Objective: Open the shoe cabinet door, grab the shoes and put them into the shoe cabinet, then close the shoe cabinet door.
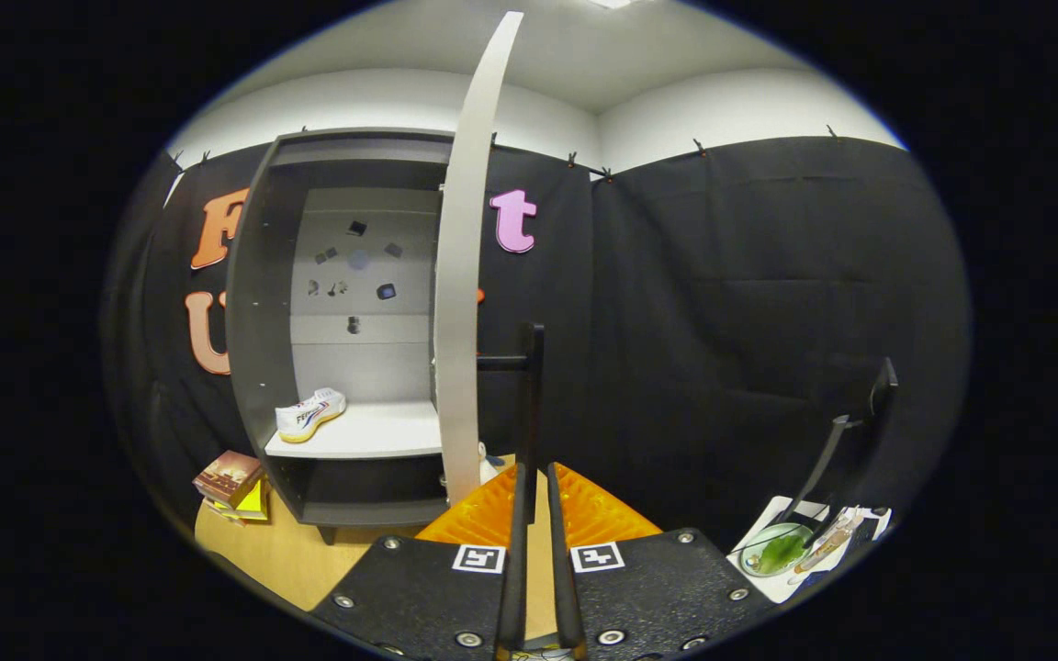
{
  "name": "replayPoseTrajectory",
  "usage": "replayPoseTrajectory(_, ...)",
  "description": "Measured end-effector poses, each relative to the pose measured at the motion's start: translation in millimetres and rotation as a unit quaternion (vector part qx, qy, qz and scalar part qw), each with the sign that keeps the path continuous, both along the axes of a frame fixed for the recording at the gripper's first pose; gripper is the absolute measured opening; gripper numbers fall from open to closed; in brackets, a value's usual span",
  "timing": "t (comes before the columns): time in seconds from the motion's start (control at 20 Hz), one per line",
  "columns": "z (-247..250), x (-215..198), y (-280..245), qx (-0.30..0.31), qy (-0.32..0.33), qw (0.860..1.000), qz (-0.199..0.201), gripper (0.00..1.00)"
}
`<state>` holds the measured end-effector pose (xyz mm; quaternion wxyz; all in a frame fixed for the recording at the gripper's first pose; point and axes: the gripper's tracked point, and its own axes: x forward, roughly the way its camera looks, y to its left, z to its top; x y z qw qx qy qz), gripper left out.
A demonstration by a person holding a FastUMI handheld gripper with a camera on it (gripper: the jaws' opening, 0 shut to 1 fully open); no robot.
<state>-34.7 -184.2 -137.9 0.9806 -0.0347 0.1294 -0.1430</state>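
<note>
The gripper (535, 477) has its two fingers drawn close together, with only a thin slit between them. In that slit stands the dark, slim vertical handle (529, 386) of the cabinet's pale grey door (463, 275). The fingers seem to be clenched on this handle, though the narrow gap makes the contact itself hard to judge.

The door stands open, seen edge-on as a tall curved strip just ahead of the fingers and slightly to their left. Beyond it is the dark grey shoe cabinet (249, 303) with a pale interior. One white sneaker with a yellow sole and coloured side stripes (309, 413) lies on the cabinet's light shelf, near the shelf's left front corner, well beyond the fingers and apart from them.

Small dark specks dot the cabinet's back panel; what they are cannot be made out. The compartment under the shelf is in shadow. Left of the cabinet's foot, a stack of books (233, 482) lies on the wooden floor (290, 560). To the right of the fingers, a round dish with something green (775, 549) sits on a white surface.
</note>
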Motion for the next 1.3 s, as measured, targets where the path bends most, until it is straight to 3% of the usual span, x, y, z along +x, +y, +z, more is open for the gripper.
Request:
replayPoseTrajectory(0.3,-14.4,-27.8,-28.3,0.02,-0.001,0.999,-0.044,0.11)
replayPoseTrajectory(0.6,-43.3,-48.8,0.2,0.017,0.016,0.999,-0.031,0.16)
replayPoseTrajectory(0.9,-83.7,-41.9,62.1,0.038,0.033,0.998,0.031,0.44)
replayPoseTrajectory(1.3,-203.5,-21.4,128.7,0.045,0.114,0.987,0.106,0.78)
